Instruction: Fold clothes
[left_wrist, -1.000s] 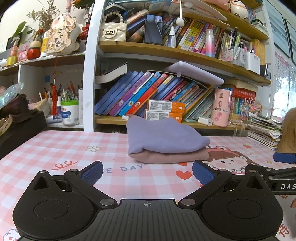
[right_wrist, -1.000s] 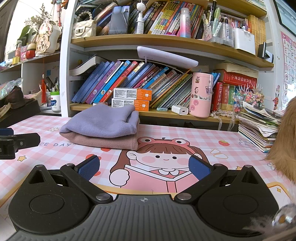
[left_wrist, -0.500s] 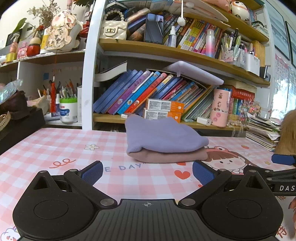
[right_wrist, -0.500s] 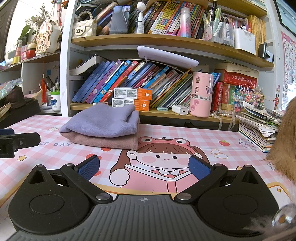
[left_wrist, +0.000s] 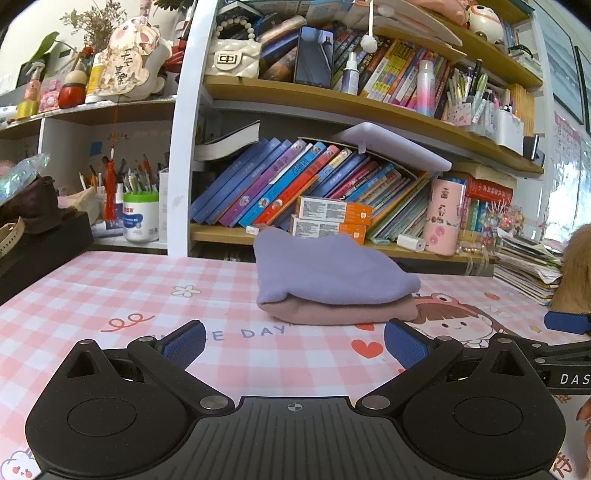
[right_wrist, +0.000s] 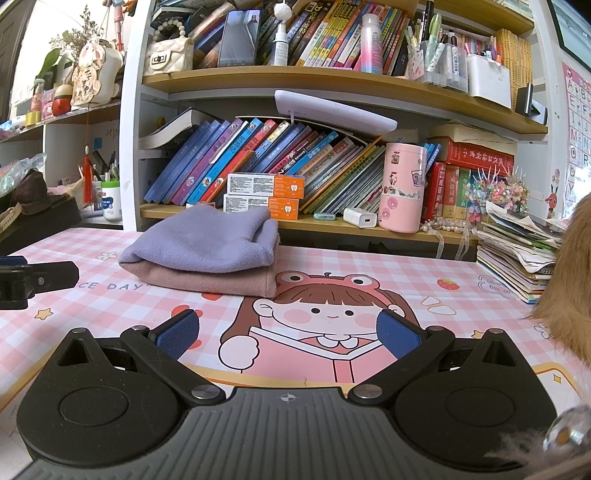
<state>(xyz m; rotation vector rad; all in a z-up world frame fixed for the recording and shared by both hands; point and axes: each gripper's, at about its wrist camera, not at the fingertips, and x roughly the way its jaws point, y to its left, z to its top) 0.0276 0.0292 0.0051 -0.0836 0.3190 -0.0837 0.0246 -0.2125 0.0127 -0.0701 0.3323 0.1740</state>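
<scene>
A folded lavender garment (left_wrist: 325, 271) lies on top of a folded dusty-pink garment (left_wrist: 332, 314) on the pink checked table mat (left_wrist: 110, 295), near the bookshelf. The stack also shows in the right wrist view, lavender (right_wrist: 207, 240) over pink (right_wrist: 218, 280). My left gripper (left_wrist: 293, 343) is open and empty, low over the mat in front of the stack. My right gripper (right_wrist: 286, 332) is open and empty, over the cartoon girl print, to the right of the stack. Neither gripper touches the clothes.
A bookshelf (right_wrist: 332, 79) full of books stands behind the table. A pink cup (right_wrist: 400, 188) and a white charger (right_wrist: 360, 218) sit on its lower shelf. A pile of papers (right_wrist: 517, 254) and a furry brown thing (right_wrist: 565, 280) are at the right. A black box (left_wrist: 40, 251) is at the left.
The left gripper's view has shifted slightly, the stack sitting a little lower and to the right of centre. The right gripper has not moved. Both stay open.
</scene>
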